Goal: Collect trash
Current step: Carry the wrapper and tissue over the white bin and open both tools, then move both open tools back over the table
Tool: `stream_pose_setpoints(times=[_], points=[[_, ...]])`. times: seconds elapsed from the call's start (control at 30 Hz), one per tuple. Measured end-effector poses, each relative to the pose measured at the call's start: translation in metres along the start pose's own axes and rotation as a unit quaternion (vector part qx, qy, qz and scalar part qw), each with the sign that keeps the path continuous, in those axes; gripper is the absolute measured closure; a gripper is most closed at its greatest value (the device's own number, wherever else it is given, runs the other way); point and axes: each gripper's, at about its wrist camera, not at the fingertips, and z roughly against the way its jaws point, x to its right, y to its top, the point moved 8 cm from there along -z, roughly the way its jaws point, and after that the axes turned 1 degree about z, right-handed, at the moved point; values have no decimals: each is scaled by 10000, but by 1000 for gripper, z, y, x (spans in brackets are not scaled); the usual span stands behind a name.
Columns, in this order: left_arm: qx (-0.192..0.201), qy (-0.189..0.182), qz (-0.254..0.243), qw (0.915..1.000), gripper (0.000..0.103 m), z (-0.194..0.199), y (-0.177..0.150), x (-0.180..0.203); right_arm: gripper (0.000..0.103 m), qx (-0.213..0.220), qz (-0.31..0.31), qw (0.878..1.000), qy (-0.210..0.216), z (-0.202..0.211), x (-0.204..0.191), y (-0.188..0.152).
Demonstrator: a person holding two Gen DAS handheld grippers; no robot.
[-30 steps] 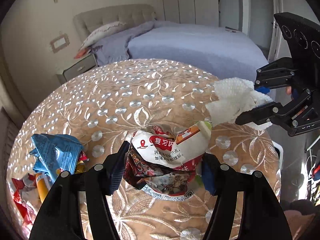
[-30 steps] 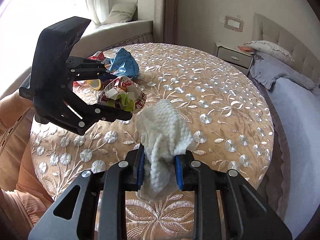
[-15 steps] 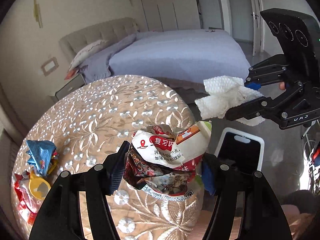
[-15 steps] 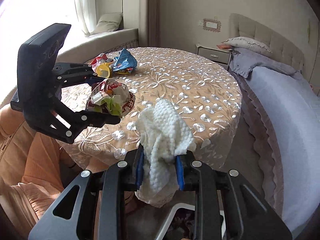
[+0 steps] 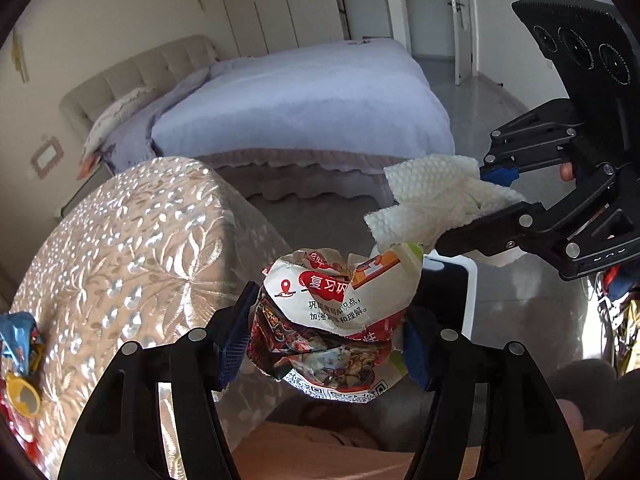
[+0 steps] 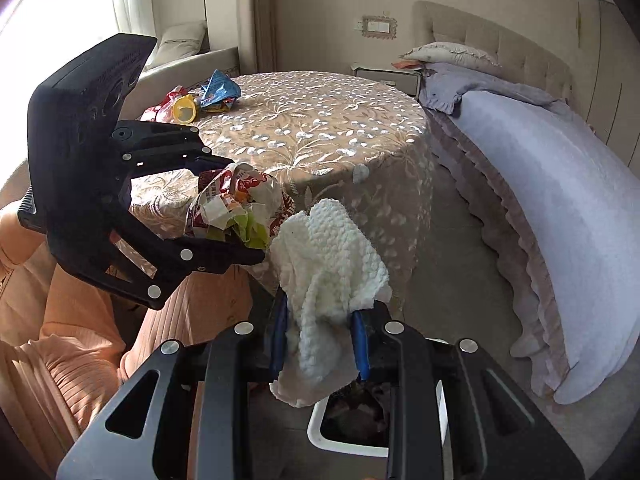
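Observation:
My left gripper [image 5: 324, 336] is shut on a crumpled red and white snack wrapper [image 5: 336, 320], held in the air beyond the table edge; it also shows in the right wrist view [image 6: 236, 208]. My right gripper [image 6: 320, 340] is shut on a crumpled white paper towel [image 6: 328, 264], seen from the left wrist view [image 5: 436, 204] too. A white trash bin [image 6: 320, 428] stands on the floor right below the right gripper; its rim [image 5: 470, 280] shows behind the wrapper. More trash, a blue wrapper [image 6: 218, 88] and a yellow piece [image 6: 185, 110], lies on the round table [image 6: 320, 136].
A bed with a lilac cover [image 6: 540, 168] stands right of the table, with a strip of floor [image 6: 460, 280] between them. A nightstand [image 6: 386, 76] is behind the table. The person's orange clothing [image 6: 60, 340] is at the lower left.
Both grippers have moved with their loads away from the tabletop, out over the floor and the trash bin. The table now lies farther off and to the left.

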Motion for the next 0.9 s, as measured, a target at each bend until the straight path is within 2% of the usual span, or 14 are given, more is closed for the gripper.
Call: stream_pose_setpoints(times=[0.2,0.37,0.5,0.63,0.67,0.7,0.73,0.77,0.9], points=[[-241,-358,-108,9990,40,-39,-6,33,75,-230,-286,9991,-201,-9,24,-36],[-458,-747,-301,9957,40,-78,-13,53,74,-587,-446,9971,-171,-28,46,-67],[-753,-1018,-564,9903,40,-114,-22,63,74,-955,-479,9940,-222,-51,67,-94],[-863,-1457,-854,9819,38,-140,-27,77,70,-1282,-535,9903,-82,-69,86,-118],[-869,-1586,-913,9793,32,-145,-28,81,47,-1390,-549,9888,45,-73,88,-123],[-877,-1718,-980,9763,20,-150,-27,84,24,-1479,-560,9873,141,-76,90,-129],[-862,-1778,-1050,9746,13,-154,-27,87,6,-1496,-519,9873,102,-77,93,-132],[-843,-1825,-1099,9734,7,-158,-26,87,5,-1583,-456,9863,106,-79,95,-137],[-964,-2171,-1112,9650,5,-168,-26,99,5,-1850,-396,9819,85,-88,99,-151]])
